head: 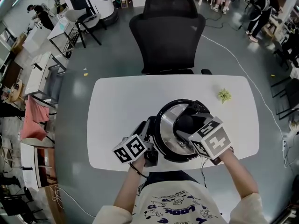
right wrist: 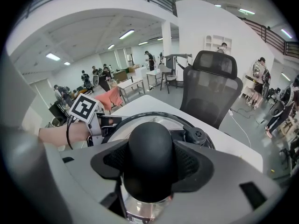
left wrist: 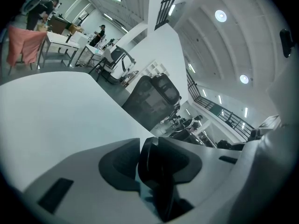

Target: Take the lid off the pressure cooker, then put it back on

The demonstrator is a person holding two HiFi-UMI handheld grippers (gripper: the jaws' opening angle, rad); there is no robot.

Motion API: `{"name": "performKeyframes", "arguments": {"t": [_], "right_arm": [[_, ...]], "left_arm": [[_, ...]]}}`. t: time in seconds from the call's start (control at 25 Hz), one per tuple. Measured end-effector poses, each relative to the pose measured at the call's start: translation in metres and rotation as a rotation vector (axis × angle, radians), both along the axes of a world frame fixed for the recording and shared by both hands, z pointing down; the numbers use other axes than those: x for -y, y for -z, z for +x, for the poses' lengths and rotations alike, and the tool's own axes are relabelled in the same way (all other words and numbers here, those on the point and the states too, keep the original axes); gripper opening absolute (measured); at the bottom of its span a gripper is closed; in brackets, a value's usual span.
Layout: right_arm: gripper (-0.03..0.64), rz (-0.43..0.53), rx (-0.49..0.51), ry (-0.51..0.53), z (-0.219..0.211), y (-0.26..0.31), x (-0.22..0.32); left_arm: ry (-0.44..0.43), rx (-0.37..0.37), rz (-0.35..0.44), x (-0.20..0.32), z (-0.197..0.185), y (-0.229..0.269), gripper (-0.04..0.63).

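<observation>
Here right gripper jaws clamp the lid knob, left gripper jaws the cooker handle; chair beyond.

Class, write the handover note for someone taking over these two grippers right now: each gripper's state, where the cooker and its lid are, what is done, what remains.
The left gripper is shut on the cooker's side handle.
The right gripper is shut on the black knob of the lid.
The pressure cooker stands on the white table, with the lid seated on it.
Done: both grips are taken. Whether the lid has already been off cannot be told.
Left: if it has not, lift the lid off, then set it back.
</observation>
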State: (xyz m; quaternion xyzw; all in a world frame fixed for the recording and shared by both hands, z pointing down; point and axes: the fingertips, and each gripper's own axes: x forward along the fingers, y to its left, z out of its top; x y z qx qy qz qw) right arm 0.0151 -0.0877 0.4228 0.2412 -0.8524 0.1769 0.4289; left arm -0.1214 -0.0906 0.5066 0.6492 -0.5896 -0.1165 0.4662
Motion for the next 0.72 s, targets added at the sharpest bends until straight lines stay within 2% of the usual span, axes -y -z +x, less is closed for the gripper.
{"name": "performKeyframes", "arguments": {"t": [0.28, 0.72], "right_arm": [[0.296, 0.047, 0.023, -0.07, 0.025, 0.02, 0.012], [0.295, 0.088, 0.071, -0.353, 0.126, 0.04, 0.042]], "left_arm": [[0.009, 0.028, 0.007, 0.0, -0.001, 0.004, 0.133], [0.017, 0.061, 0.005, 0.0, 0.002, 0.003, 0.133]]}}
